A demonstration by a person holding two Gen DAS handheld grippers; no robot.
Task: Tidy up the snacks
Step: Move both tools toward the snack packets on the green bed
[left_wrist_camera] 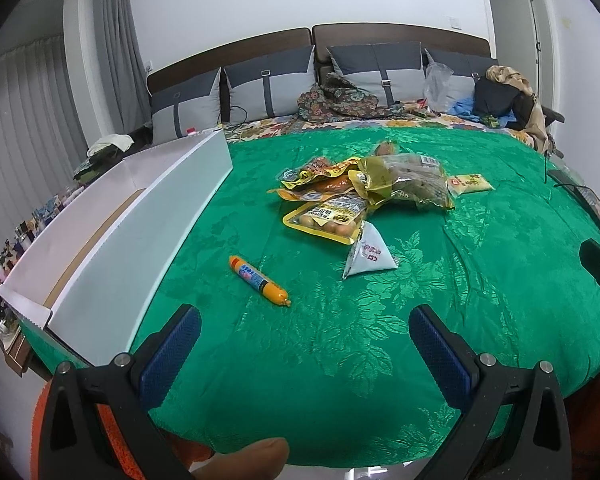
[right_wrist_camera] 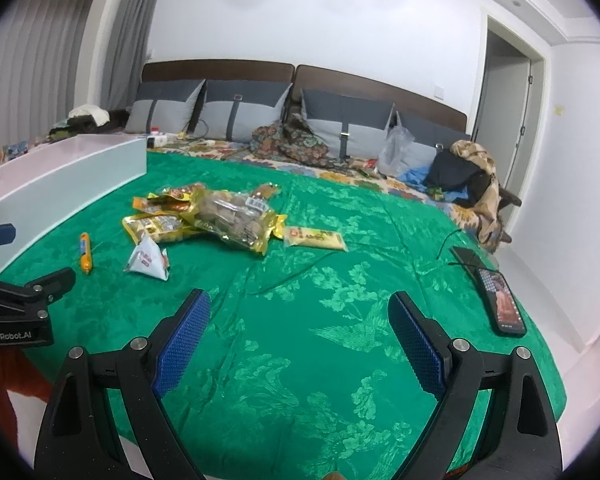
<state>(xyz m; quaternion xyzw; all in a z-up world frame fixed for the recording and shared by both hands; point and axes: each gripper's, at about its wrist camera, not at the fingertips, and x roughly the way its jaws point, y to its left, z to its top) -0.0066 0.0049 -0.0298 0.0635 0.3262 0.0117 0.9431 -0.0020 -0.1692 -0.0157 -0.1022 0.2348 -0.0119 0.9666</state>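
Both claws hang over the near edge of the green bedspread [left_wrist_camera: 340,380], holding nothing. The left gripper [left_wrist_camera: 304,320] is spread wide, and the right gripper [right_wrist_camera: 299,306] is wide too. The snack pile [left_wrist_camera: 364,188] lies in the middle of the bed, with a bare stretch of cloth between it and the claws. An orange sausage stick [left_wrist_camera: 259,280] lies alone near the white box [left_wrist_camera: 148,216], which sits along the left edge. A white triangle packet [right_wrist_camera: 148,260] lies beside the pile. Two phones [right_wrist_camera: 500,300] lie at the right edge.

Right gripper [right_wrist_camera: 299,312] hovers wide open over the green bedspread [right_wrist_camera: 340,320], snack pile [right_wrist_camera: 216,216] further back, white box [right_wrist_camera: 60,176] left, phone [right_wrist_camera: 504,304] right.
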